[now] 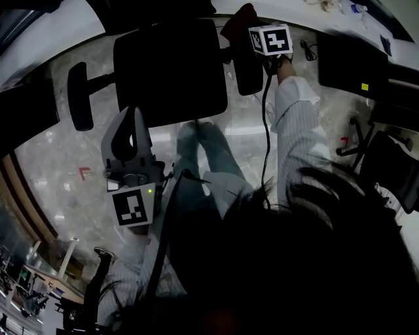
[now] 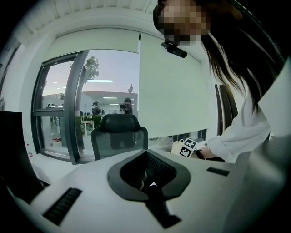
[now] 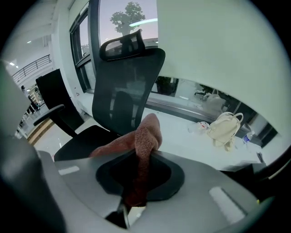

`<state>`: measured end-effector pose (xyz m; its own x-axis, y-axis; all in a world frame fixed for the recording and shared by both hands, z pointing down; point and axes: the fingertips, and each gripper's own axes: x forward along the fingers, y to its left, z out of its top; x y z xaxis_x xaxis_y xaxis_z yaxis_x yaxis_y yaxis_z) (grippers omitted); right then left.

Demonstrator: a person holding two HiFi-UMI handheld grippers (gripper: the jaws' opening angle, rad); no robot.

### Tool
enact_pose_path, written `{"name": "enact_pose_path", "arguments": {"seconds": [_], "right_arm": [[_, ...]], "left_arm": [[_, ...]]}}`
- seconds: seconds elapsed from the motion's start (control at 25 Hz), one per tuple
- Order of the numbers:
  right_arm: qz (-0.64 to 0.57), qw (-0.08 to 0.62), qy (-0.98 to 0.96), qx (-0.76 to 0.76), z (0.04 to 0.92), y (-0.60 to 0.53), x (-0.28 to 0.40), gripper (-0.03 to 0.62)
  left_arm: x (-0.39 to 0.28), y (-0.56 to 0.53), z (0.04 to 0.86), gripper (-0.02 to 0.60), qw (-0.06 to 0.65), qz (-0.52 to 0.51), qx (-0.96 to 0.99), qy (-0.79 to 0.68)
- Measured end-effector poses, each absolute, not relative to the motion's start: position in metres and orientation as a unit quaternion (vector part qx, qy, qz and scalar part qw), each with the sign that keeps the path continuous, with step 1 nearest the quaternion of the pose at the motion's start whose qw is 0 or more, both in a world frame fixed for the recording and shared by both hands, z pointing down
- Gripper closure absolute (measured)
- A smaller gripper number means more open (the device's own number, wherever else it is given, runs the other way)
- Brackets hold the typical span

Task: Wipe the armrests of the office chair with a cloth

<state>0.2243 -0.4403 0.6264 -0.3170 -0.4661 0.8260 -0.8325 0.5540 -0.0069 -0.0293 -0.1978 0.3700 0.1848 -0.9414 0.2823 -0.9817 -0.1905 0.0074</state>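
In the head view the black office chair's seat (image 1: 170,69) lies below me, with its left armrest (image 1: 80,95) and right armrest (image 1: 249,65) on either side. My right gripper (image 1: 247,31) is at the far end of the right armrest, shut on a reddish-brown cloth (image 1: 237,19). The right gripper view shows the cloth (image 3: 144,141) pinched between the jaws and bunched above them, with the chair's backrest (image 3: 127,86) and seat (image 3: 86,141) beyond. My left gripper (image 1: 129,134) hangs near the seat's front edge, jaws shut with nothing in them (image 2: 150,182).
A white desk with a cream bag (image 3: 225,127) runs behind the chair. A second chair's wheeled base (image 1: 357,141) stands on the marble floor at right. Another black chair (image 2: 119,136) stands by the window. A cable (image 1: 265,131) trails from the right gripper.
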Motion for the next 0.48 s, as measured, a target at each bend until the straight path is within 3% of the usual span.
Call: {"name": "enact_pose_path", "arguments": {"seconds": [0.48], "right_arm": [[0.221, 0.404, -0.817, 0.347, 0.591, -0.241, 0.247, 0.554]], "left_arm": [[-0.011, -0.214, 0.351, 0.578, 0.078, 0.073, 0.770, -0.629]]}}
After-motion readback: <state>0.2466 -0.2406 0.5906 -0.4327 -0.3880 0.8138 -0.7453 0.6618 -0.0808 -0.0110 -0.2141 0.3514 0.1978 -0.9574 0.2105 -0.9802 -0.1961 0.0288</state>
